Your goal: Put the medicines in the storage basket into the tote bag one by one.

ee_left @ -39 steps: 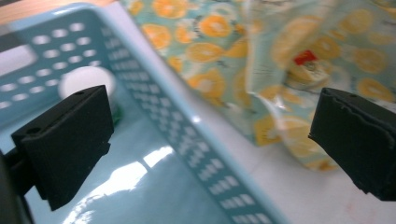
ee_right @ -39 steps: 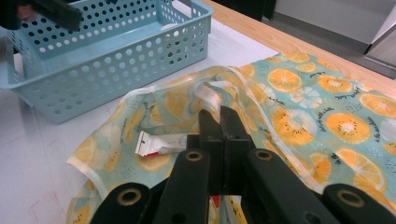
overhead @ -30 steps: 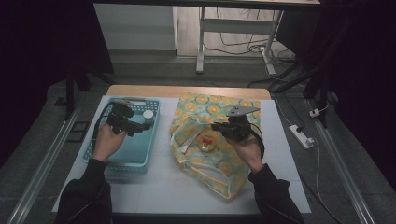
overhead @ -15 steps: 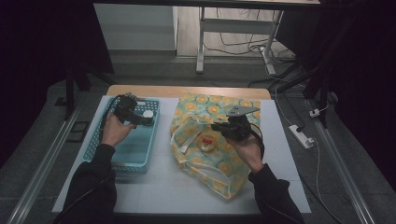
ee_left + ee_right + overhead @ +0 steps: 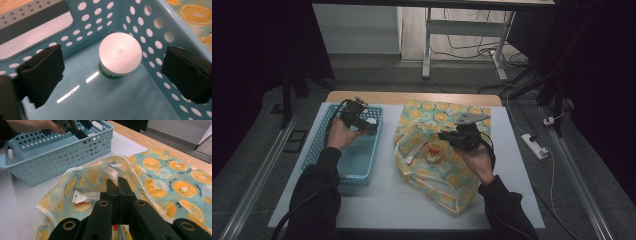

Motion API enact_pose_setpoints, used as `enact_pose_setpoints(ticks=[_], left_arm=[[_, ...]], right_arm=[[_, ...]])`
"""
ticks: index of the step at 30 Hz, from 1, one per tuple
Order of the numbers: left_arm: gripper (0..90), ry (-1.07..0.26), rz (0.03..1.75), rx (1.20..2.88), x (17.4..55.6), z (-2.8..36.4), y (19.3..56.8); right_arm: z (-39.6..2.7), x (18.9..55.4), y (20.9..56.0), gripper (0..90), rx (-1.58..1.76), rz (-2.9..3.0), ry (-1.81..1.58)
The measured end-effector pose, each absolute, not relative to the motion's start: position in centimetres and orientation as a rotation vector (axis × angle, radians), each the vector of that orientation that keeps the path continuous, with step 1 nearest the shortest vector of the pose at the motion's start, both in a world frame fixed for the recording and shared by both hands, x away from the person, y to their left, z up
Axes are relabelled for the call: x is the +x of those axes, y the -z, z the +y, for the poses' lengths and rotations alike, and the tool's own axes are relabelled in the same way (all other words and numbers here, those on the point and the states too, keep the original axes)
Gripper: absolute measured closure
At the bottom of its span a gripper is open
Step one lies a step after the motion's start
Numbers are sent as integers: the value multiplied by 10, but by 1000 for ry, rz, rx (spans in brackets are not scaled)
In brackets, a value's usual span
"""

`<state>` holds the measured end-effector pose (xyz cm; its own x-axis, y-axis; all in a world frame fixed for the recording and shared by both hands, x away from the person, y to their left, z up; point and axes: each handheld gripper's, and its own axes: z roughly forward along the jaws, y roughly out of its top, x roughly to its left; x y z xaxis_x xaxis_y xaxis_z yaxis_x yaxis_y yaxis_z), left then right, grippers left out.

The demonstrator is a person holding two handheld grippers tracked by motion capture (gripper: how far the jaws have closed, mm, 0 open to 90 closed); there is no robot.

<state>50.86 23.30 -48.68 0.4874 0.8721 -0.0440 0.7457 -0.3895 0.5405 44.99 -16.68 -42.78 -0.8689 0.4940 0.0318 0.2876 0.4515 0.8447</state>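
High view: we hold the left gripper (image 5: pixel 362 120) over the far end of the blue basket (image 5: pixel 343 171), which sits at 9 o'clock on the white mat (image 5: pixel 382 210). Left gripper view looks down btwn the two black jaws at a small white-lidded jar (image 5: pixel 119 53) w/ a green band, upright on the basket floor in the far corner, near the perforated walls. Jaws stand wide, one at 9 o'clock and one at 3 o'clock of the jar, both well clear of it; they've just been closing a little, the jar lying lower down between them, no pad touching it. So left tool is released, grasping nothing.

Right gripper (image 5: pixel 451 136) sits at approx. centre of the mat, over the orange-print cloth bag (image 5: pixel 472 117), which lies just beside the basket at its 3 o'clock. Right gripper view: the jaws are pressed together, clenched on a fold of the bag's pale-edged rim (image 5: pixel 113 173), lifting it so the mouth gapes. A white tube (image 5: pixel 86 196) w/ a red end lies on the bag fabric at 10 o'clock of the jaw tips. High view also shows smth round, red and yellow (image 5: pixel 433 152), inside the bag mouth; we can't tell what it is.
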Motion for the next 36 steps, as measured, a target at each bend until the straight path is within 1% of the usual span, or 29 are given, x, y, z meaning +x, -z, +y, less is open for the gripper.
enact_pose_setpoints(ticks=[8,9,11,17,21,31,36], left_arm=[[353,-278,1321,2268,517,227,493],[409,-272,1326,2271,518,227,494],[493,-254,1347,2260,518,226,494],[502,-248,1407,2250,517,226,491],[503,-240,1413,2233,514,228,485],[504,-236,1381,2197,501,234,455],[504,-256,1340,2200,492,235,443]], right_arm=[[-167,450,427,900,680,2482,-1384],[-168,450,427,900,679,2480,-1384],[-168,450,426,900,680,2480,-1384],[-167,449,426,900,676,2480,-1386],[-167,449,426,900,677,2479,-1391],[-167,449,426,900,680,2486,-1396],[-167,449,427,900,683,2489,-1399]])
